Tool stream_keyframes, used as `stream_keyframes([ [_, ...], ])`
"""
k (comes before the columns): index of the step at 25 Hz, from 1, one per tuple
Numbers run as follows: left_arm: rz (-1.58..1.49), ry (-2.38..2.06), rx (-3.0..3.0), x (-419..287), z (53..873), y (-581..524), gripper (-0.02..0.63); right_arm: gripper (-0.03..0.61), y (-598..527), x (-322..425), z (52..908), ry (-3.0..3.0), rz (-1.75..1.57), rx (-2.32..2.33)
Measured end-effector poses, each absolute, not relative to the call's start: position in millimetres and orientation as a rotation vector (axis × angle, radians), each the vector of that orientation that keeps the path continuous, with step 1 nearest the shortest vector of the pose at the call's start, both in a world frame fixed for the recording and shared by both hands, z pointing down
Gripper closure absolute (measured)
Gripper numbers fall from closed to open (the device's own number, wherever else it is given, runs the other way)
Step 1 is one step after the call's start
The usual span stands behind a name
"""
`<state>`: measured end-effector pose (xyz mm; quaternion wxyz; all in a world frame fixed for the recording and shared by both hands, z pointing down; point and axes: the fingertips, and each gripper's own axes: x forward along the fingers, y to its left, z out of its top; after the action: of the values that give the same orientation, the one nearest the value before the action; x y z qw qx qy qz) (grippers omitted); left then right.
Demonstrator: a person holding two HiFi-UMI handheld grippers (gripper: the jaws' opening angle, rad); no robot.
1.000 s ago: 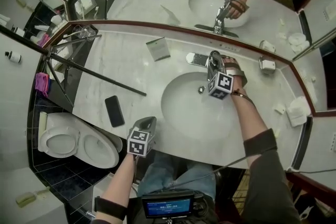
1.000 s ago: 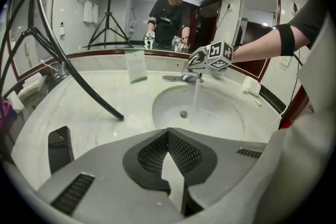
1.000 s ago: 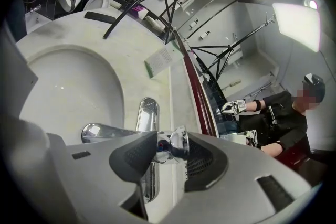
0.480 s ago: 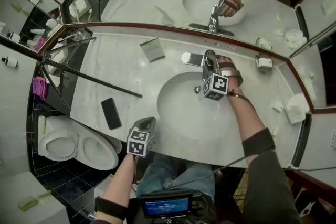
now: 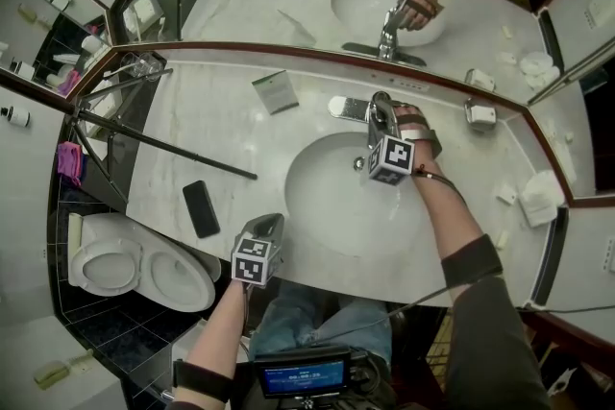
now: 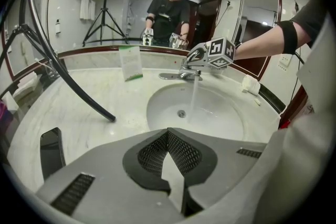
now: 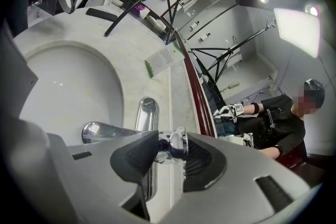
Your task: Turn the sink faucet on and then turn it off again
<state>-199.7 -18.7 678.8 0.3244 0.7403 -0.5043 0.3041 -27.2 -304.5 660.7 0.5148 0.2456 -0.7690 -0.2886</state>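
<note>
Jaws just closing, right hand-held gripper (image 7: 172, 137) clamps the faucet handle (image 7: 177, 146) between them.

On the counter (image 5: 192, 134): phone (image 5: 201, 208) left of basin (image 5: 327, 206), faucet (image 5: 379, 115) behind.

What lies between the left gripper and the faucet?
Only the sink basin, with water streaming into it from the faucet. The left gripper view shows this most plainly, and the head view agrees.

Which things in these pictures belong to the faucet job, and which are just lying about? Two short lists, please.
Job: faucet, faucet handle, running water, sink basin.
Lying about: phone, leaflet, tripod leg, toilet.
</note>
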Motion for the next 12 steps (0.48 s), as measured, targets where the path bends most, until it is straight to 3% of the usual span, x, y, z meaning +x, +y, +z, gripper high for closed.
stream_keyframes([
  [12, 0.795, -1.324, 1.953, -194, 676, -24, 0.612, 0.454, -287, -29, 665, -1.858, -0.735, 0.615],
])
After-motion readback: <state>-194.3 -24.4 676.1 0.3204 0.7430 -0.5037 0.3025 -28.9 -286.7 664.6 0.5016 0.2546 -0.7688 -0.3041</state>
